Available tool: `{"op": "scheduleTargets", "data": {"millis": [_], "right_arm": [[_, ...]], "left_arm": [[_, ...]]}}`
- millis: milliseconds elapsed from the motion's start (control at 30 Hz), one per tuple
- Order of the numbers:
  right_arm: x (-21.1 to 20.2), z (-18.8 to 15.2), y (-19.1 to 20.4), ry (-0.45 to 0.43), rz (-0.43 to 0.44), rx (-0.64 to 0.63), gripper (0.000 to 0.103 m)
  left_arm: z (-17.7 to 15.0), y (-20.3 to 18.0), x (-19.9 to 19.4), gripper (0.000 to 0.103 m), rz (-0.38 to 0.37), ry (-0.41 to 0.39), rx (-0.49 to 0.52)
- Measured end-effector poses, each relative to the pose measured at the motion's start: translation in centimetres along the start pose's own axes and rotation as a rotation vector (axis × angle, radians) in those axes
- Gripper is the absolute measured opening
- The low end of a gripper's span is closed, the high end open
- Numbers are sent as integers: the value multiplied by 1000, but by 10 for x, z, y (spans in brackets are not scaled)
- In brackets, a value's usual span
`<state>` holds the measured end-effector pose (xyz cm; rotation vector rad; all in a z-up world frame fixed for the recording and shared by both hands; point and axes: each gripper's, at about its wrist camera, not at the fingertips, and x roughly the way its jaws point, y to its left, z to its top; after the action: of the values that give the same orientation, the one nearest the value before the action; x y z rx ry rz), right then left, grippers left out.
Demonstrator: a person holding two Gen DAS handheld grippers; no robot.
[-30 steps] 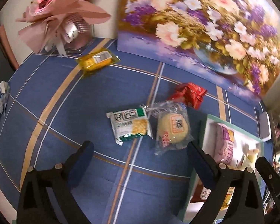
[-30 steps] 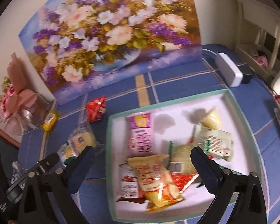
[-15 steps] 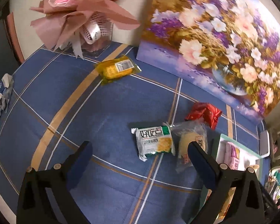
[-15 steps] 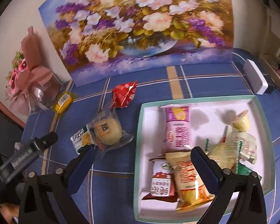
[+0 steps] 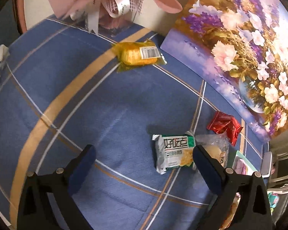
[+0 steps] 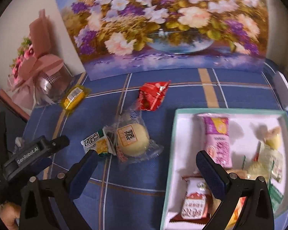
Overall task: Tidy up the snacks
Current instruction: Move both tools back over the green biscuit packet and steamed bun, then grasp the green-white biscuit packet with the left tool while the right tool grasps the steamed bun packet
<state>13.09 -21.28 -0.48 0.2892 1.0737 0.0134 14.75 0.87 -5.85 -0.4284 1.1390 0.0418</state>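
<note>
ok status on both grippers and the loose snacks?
Left gripper open, empty. Right gripper open, empty. Four snacks outside the tray: yellow cake, red packet, green cracker pack, clear-wrapped bun. Path looks unobstructed.

A blue plaid tablecloth [image 5: 109,103] carries four loose snack packets and a tray [image 6: 171,134].

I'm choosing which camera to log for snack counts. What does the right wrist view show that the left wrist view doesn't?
Only the right wrist view shows the tray's contents, such as the pink packet, and the left gripper itself. Only the left wrist view shows the green cracker pack's full face. Both share the yellow cake, red wrapper and clear-wrapped bun.
</note>
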Motion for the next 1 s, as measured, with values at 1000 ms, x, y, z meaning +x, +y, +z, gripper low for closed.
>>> {"op": "scheduleTargets", "data": {"millis": [1000], "right_arm": [[82, -4, 14, 108, 6, -76, 72]], "left_arm": [[-1, -50, 69, 96, -5, 109, 108]]}}
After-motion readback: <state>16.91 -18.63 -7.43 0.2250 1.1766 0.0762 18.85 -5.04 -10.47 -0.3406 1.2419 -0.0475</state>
